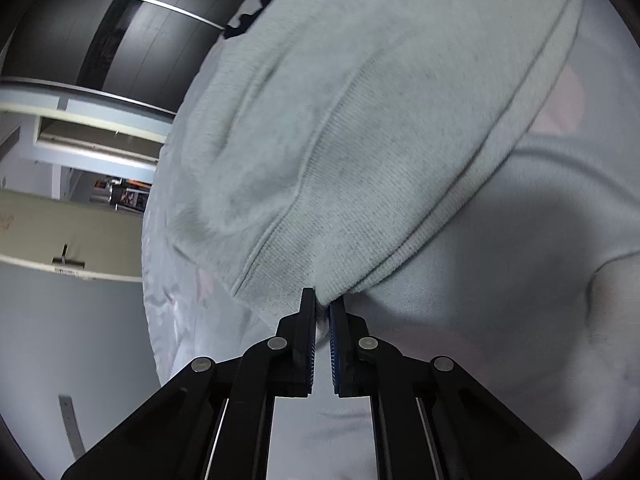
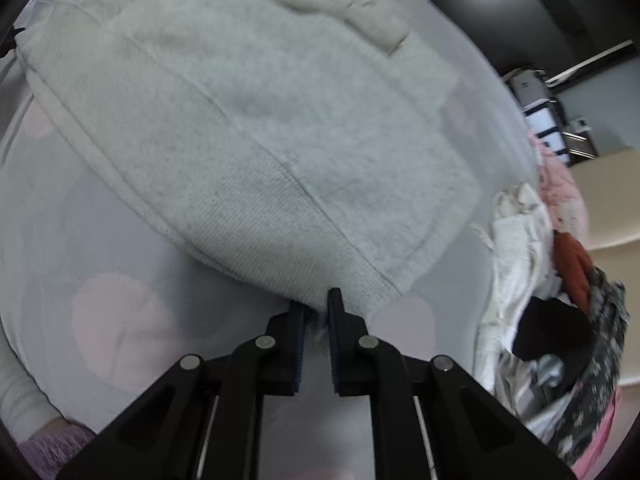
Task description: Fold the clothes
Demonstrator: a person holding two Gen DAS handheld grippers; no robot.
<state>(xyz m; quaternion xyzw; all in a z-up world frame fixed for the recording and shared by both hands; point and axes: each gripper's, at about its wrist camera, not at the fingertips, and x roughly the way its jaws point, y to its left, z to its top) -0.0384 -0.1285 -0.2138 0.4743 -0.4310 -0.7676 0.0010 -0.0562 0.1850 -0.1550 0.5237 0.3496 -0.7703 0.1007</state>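
The main risk, as I judge it, is the hem slipping from one side: each gripper pinches only the very edge of the ribbed band of the grey sweatshirt (image 1: 360,128), so a pull that is faster on one side than the other could drag the knit out of the narrow bite, and the free corner would drop and skew any fold line. A second risk is the body bunching, since the cloth already shows soft ridges on its left part in the left view, and carrying it over uneven would lock those creases in. The pile of clothes (image 2: 560,300) lying at the right in the right view could also snag the cuff or get swept along (it sits close to that corner). The left gripper (image 1: 323,306) is nearly closed, its jaws clamped on a small tuck of the hem with only the fabric's thickness between them. The right gripper (image 2: 318,304) likewise grips the hem near the right corner, jaws close together with cloth between. The sweatshirt lies spread over a pale sheet (image 2: 112,240) with pink spots, hem nearest, body running far.
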